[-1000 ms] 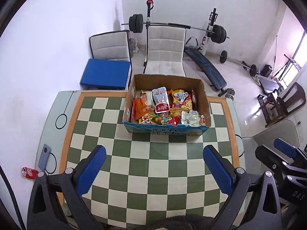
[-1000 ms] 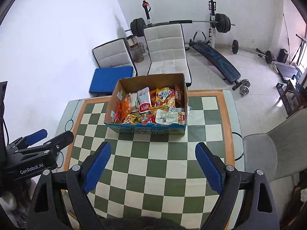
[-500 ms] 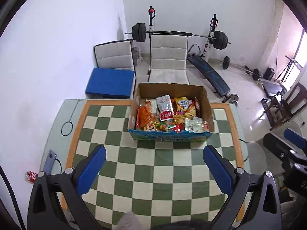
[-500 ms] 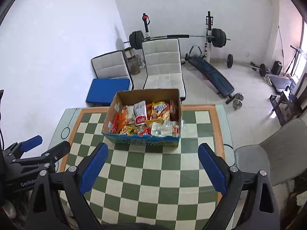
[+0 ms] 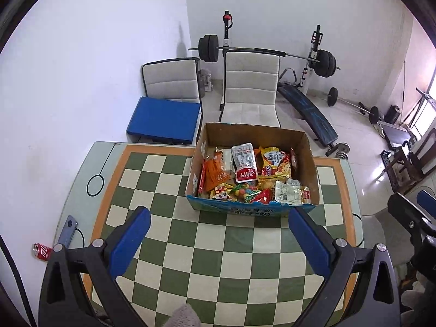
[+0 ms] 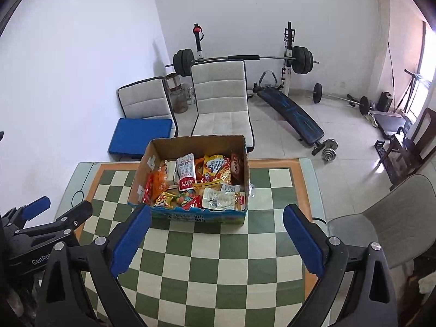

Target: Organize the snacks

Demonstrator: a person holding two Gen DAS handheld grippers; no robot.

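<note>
While both sets of jaws stand wide apart and hold nothing, the left gripper [image 5: 219,227] and the right gripper [image 6: 216,224] hang over the near half of a green-and-cream chequered tabletop [image 5: 190,267], each angled down and forward at the same target. A band of bare squares separates the blue pads from the cardboard box [image 5: 253,209] that sits toward the far edge of the tabletop, dead ahead of both tools and lying lengthwise across their line of approach (its long printed front wall faces them squarely). In the right wrist view that front wall reaches down to the level of the left pad's tip, so the right gripper looks the nearer of the two, though not by much, and the box sits slightly left of its centre line; in the left wrist view it sits slightly to the right. Inside, the snacks [image 5: 245,177] are heaped loosely: an orange packet [image 5: 215,173] at the left, a red-and-white pouch [image 5: 245,163] propped on top in the middle, a clear packet [image 5: 288,194] at the front right corner. Any pick would likely mean reaching forward and over that front wall. Beyond the tabletop stand two pale chairs [image 5: 250,87] and a barbell rack [image 5: 316,57] against the white wall.
</note>
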